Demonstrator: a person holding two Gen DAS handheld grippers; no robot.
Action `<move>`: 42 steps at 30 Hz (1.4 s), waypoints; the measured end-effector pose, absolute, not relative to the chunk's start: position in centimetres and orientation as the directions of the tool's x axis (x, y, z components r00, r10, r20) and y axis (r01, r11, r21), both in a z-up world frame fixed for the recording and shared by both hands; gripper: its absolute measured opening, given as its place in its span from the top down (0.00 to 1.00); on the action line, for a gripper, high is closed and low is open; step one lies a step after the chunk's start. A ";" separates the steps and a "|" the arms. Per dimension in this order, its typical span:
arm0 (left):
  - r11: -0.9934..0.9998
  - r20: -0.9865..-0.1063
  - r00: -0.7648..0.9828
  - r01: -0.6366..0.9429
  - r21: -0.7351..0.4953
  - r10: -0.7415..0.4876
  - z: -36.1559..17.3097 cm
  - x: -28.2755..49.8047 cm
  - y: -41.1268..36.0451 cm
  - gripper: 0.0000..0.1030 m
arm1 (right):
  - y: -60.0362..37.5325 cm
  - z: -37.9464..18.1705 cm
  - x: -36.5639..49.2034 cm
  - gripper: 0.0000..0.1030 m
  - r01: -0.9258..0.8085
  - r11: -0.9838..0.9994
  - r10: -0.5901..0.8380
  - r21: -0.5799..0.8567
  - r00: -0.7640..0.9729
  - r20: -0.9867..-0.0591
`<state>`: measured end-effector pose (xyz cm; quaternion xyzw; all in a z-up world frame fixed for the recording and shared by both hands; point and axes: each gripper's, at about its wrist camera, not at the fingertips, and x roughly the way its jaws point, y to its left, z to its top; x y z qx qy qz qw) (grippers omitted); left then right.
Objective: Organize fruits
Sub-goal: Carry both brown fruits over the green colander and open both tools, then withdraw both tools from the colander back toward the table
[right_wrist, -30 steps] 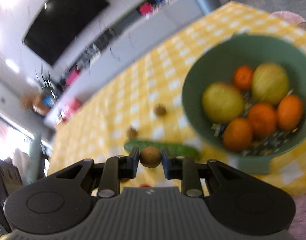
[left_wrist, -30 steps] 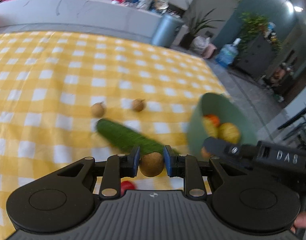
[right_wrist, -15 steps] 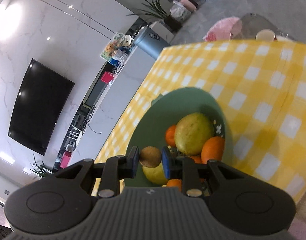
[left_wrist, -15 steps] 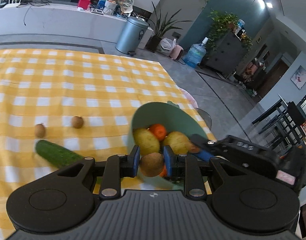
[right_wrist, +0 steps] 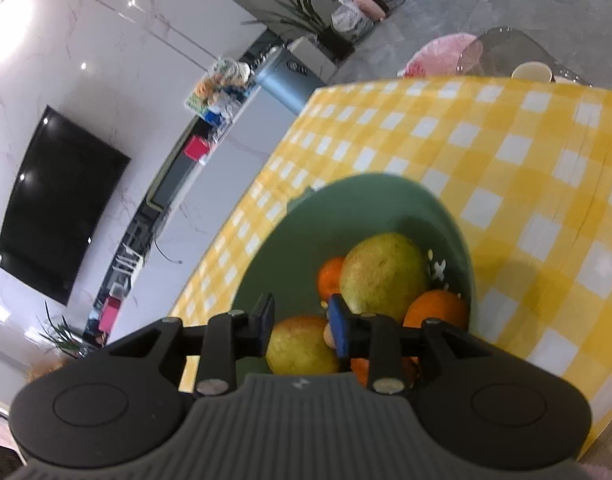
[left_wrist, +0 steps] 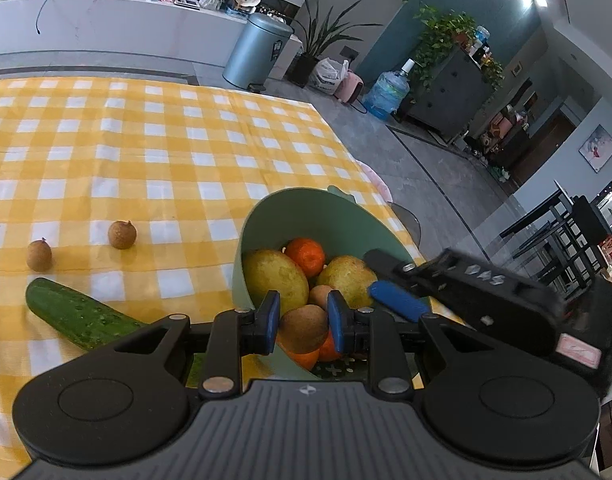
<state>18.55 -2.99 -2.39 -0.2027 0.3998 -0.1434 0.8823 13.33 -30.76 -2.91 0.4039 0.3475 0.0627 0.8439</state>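
Over green bowl point(left_wrist: 333, 216) | left gripper point(left_wrist: 302, 322) jaws clamp brown fruit point(left_wrist: 304, 328) | right gripper point(right_wrist: 302, 322) jaws opening, empty

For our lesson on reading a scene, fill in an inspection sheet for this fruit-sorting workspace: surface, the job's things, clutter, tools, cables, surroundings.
Surface: yellow checked tablecloth, flat.
Job's things: green bowl with oranges and yellow fruits; two brown fruits and a cucumber lie on the cloth.
Clutter: nothing seen.
Tools: left tool shut on a small brown fruit over the bowl; right tool over the bowl, jaws opening, nothing between them.
Cables: one hanging down the counter front.
Surroundings: bin, plants, water bottle, wall television.
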 end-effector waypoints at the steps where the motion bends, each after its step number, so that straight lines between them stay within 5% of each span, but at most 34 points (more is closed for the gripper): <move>1: 0.874 -0.646 0.637 0.096 -0.476 -0.421 -2.5 18.6 -3.1 0.73 | -31.1 -2.7 13.0 0.68 0.176 0.656 0.380 0.734 0.763 -0.523; 17: 0.781 -0.633 0.492 0.179 -0.598 -0.598 -5.8 21.3 -7.1 0.72 | -34.3 -1.7 10.8 0.63 0.197 0.622 0.335 0.758 0.808 -0.484; 26: 0.796 -0.634 0.521 0.163 -0.584 -0.572 -4.8 20.8 -6.2 0.35 | -34.2 -1.6 10.6 0.61 0.190 0.626 0.345 0.756 0.802 -0.487; 31: 0.825 -0.654 0.548 0.129 -0.550 -0.522 -4.0 20.1 -5.3 0.23 | -33.6 -1.5 10.9 0.59 0.172 0.652 0.355 0.738 0.791 -0.498; 37: 0.869 -0.669 0.607 0.076 -0.488 -0.429 -1.7 18.6 -3.7 0.18 | -33.2 -1.1 10.9 0.43 0.175 0.677 0.333 0.715 0.793 -0.509; 41: 0.884 -0.654 0.645 0.074 -0.463 -0.396 -0.1 17.4 -2.1 0.17 | -32.7 -0.8 11.0 0.09 0.167 0.681 0.327 0.713 0.802 -0.500; 42: 0.886 -0.654 0.648 0.073 -0.457 -0.391 0.3 17.4 -1.7 0.17 | -32.5 -0.7 11.0 0.09 0.154 0.686 0.328 0.711 0.807 -0.491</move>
